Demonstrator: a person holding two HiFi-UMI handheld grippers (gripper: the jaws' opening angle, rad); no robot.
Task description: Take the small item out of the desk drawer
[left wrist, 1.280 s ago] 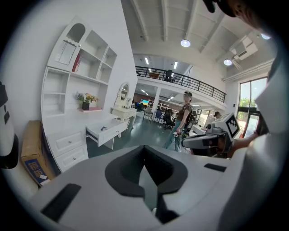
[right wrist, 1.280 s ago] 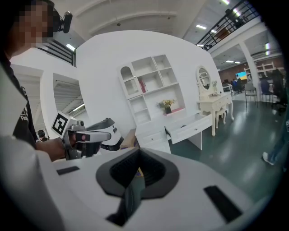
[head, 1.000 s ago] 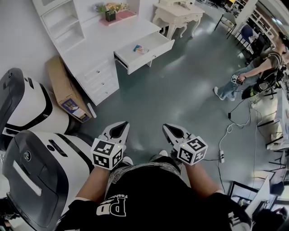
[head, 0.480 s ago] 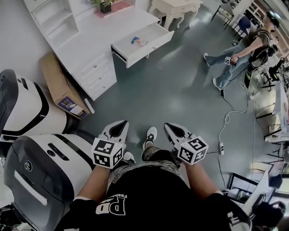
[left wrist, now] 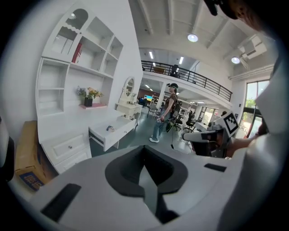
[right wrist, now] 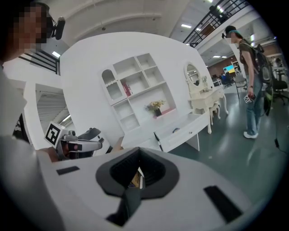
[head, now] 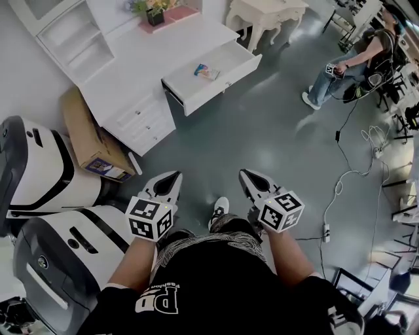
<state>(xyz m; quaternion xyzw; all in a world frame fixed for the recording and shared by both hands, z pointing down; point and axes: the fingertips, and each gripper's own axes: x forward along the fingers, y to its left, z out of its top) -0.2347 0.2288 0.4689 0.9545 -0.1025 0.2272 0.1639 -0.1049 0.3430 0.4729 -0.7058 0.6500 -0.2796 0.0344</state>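
A white desk [head: 141,65] stands far ahead with its drawer [head: 226,75] pulled out. A small colourful item [head: 205,70] lies inside the drawer; it also shows as a small dark item [left wrist: 109,128] in the left gripper view. Both grippers are held close to my body, well short of the desk. My left gripper [head: 169,180] points toward the desk with its jaws together and nothing between them. My right gripper [head: 247,176] is level with it, also shut and empty. In the right gripper view the drawer [right wrist: 180,134] is far off beyond the right gripper [right wrist: 137,178].
Two large white machines [head: 46,163] [head: 65,262] stand at my left, with a cardboard box [head: 88,137] leaning by the desk. Another person [head: 347,72] stands at the right. Cables [head: 340,190] trail on the grey floor. An ornate table [head: 265,16] stands behind the desk.
My view has shifted a little as I step, one shoe showing between the grippers. The other person has moved up and to the right. Both grippers stay shut.
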